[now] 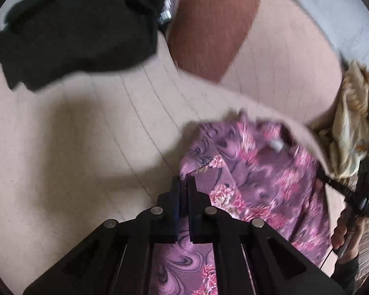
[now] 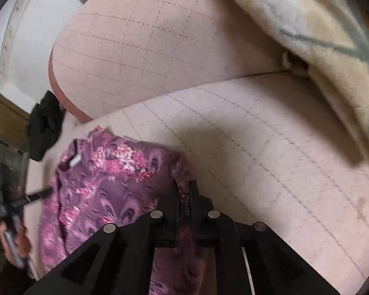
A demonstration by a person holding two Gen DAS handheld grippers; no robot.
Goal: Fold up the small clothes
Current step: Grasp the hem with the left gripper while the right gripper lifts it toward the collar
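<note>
Both grippers pinch shut on the purple floral garment (image 1: 253, 172), left gripper (image 1: 183, 184) and right gripper (image 2: 184, 189) at opposite edges; it drapes over the quilted cushion (image 2: 270, 147), looks light, limp, best held by corners.

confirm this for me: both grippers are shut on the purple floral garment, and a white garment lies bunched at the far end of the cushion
Nearly. The left gripper and right gripper are shut on the purple floral garment, but the bunched garment is black, not white, as the left wrist view shows.
</note>
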